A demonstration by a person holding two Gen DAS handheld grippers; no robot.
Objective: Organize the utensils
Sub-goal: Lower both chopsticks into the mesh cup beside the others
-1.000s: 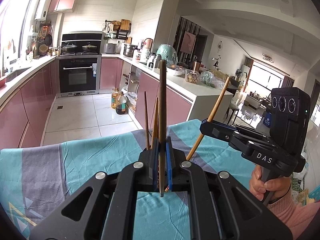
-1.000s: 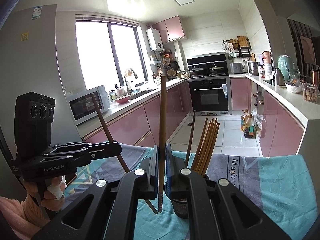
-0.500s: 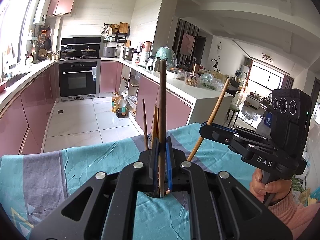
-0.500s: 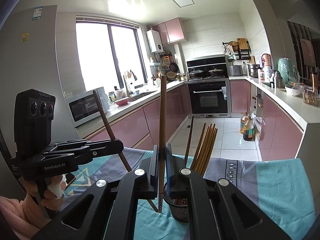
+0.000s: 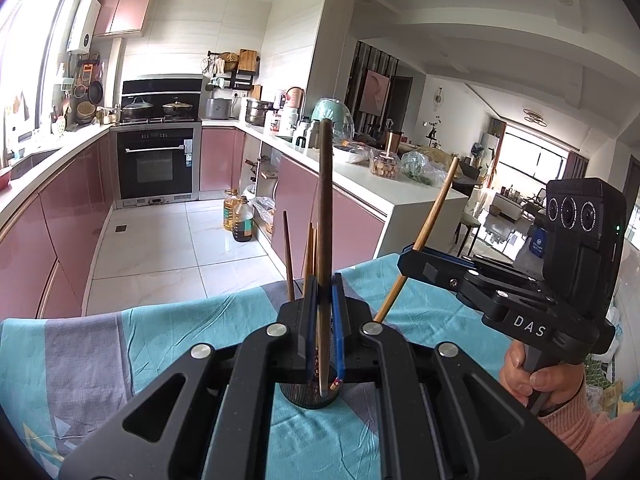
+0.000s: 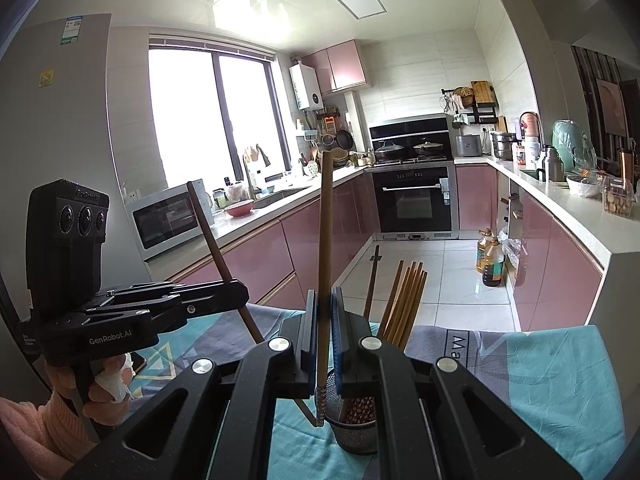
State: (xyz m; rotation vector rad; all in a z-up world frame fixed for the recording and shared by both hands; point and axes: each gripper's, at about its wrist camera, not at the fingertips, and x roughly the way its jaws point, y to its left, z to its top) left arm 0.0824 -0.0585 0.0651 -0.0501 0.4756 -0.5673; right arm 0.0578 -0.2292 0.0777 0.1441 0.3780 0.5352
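Left wrist view: my left gripper [image 5: 323,312] has its jaws clamped on a dark chopstick [image 5: 325,216], held upright, its tip just above the mesh holder [image 5: 308,398] directly under the jaws. My right gripper [image 6: 325,320] grips a lighter chopstick [image 6: 325,248] beside the same holder. The table cloth [image 5: 120,344] ends just beyond the jaws, open floor [image 5: 160,248] past it. Readable: "DAS" and "GenRobot.AI" on the grippers, "Ma" on the cloth.

Chopsticks [image 6: 404,300] stand in a holder [image 6: 354,428] on the cloth [image 6: 552,380].
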